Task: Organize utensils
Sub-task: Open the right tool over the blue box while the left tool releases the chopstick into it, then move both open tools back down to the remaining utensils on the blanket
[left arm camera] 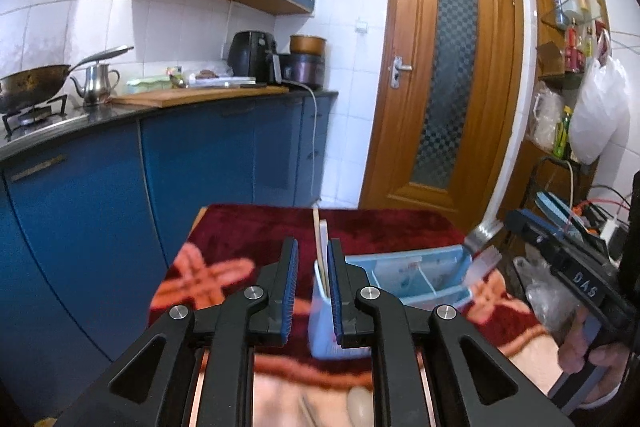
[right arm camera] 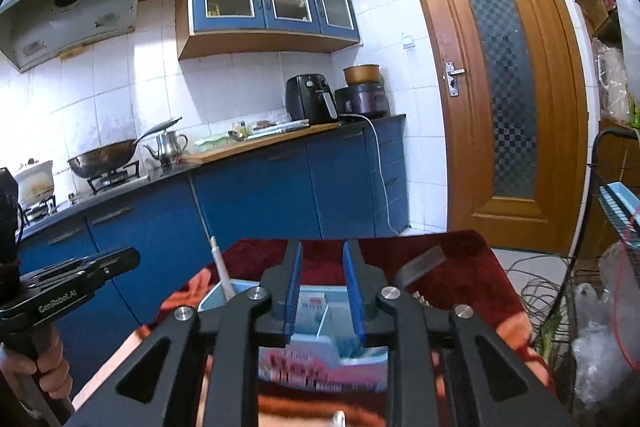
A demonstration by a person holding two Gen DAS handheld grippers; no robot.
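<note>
Tongs (left arm camera: pixel 312 269): black arms, ribbed blue pads (left arm camera: pixel 334 291)

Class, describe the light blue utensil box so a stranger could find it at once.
Start at the table under the dark red patterned cloth, in front of the wooden door. On it stands the light blue utensil box, the only divided plastic container there, with pale chopsticks upright at one end.

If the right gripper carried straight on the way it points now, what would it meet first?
Probably the light blue utensil organizer lying just beyond the right gripper, whose open jaws hold nothing; how far off it lies is unclear.
</note>
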